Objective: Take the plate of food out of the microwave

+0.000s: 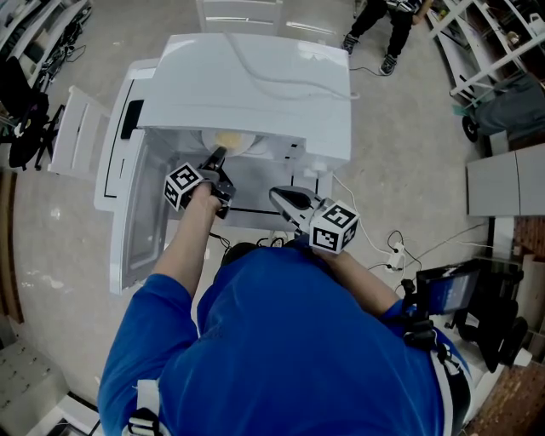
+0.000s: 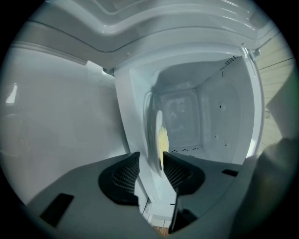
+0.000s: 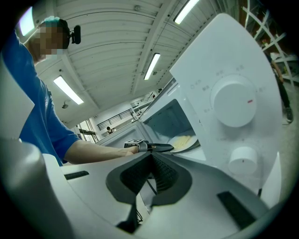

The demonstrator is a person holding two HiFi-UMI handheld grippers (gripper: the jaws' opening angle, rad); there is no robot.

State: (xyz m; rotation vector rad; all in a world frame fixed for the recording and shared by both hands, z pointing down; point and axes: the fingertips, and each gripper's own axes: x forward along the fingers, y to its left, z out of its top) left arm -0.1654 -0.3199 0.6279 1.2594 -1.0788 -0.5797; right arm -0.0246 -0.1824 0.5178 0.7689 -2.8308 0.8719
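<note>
The white microwave stands with its door swung open to the left. Inside lies a white plate of yellow food. My left gripper reaches into the opening at the plate's near rim. In the left gripper view it is rolled on its side: the plate shows edge-on, its rim at the mouth of the left gripper, whose jaws stand open with a gap. My right gripper hangs in front of the microwave, shut and empty; it sees the plate and the left gripper.
Two white dials sit on the control panel at the right of the cavity. Cables and a power strip lie on the floor at the right. Another person stands behind the microwave. Shelving and black equipment line the right side.
</note>
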